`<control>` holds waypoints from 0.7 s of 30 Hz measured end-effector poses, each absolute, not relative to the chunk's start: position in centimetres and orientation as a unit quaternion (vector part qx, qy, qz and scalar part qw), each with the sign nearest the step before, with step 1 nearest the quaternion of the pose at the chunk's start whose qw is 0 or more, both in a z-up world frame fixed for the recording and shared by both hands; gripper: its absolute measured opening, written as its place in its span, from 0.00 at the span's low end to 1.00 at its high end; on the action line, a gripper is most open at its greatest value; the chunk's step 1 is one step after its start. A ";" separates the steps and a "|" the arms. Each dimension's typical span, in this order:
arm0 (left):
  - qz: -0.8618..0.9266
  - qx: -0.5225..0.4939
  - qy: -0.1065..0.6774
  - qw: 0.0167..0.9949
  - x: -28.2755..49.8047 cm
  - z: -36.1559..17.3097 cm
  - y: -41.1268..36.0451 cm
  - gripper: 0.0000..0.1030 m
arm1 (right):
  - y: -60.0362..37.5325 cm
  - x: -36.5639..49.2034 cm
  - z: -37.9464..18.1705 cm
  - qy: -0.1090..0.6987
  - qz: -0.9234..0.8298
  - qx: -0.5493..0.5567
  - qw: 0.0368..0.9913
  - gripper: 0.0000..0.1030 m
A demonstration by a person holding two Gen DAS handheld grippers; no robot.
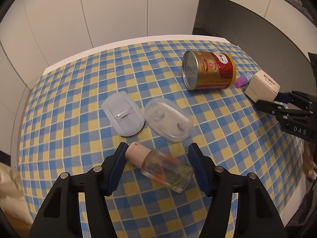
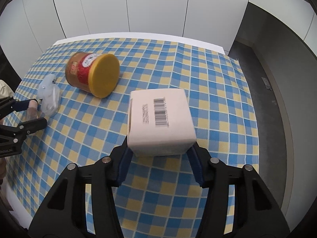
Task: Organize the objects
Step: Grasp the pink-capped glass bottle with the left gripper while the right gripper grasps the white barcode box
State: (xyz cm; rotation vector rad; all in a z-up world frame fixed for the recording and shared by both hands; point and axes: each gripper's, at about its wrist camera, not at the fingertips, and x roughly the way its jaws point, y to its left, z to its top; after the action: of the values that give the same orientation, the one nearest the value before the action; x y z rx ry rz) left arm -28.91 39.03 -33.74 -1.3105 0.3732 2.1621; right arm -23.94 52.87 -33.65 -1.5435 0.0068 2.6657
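A small glass bottle (image 1: 167,170) with a beige cap lies on its side on the checked cloth. It sits lengthwise between the jaws of my left gripper (image 1: 158,148): one pad is against the cap, the other against the base. My right gripper (image 2: 159,146) is shut on a white cardboard box (image 2: 160,119) with a barcode, gripping its lower sides. In the left wrist view that box (image 1: 261,88) and the right gripper (image 1: 275,101) show at the right edge. In the right wrist view the left gripper (image 2: 35,113) is at the far left.
A red and gold tin (image 1: 210,70) with a yellow lid (image 2: 104,75) lies on its side toward the back. A clear plastic case (image 1: 168,120) and a frosted plastic piece (image 1: 122,116) lie just beyond the bottle. A small purple item (image 1: 242,79) rests beside the tin. White cabinets stand behind the table.
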 end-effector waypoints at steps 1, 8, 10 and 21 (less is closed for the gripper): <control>0.812 -0.492 0.139 0.283 -28.8 -33.6 39.0 0.62 | 52.7 -23.8 -33.5 0.004 0.866 -0.499 0.031 0.53; 0.817 -0.510 0.126 0.236 -29.6 -33.9 37.9 0.62 | 53.2 -22.6 -32.1 0.021 0.868 -0.495 0.036 0.53; 0.818 -0.517 0.118 0.222 -29.6 -33.9 37.1 0.62 | 52.8 -22.5 -32.2 0.022 0.864 -0.502 0.039 0.53; 0.800 -0.539 0.070 0.253 -29.7 -33.5 32.9 0.76 | 51.3 -21.5 -32.9 0.027 0.855 -0.518 0.031 0.81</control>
State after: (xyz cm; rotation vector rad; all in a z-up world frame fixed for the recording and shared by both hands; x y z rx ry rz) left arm -29.69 32.88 -33.51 -1.4656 0.1899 2.1758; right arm -21.54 51.27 -32.86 -1.5949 0.0822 2.6330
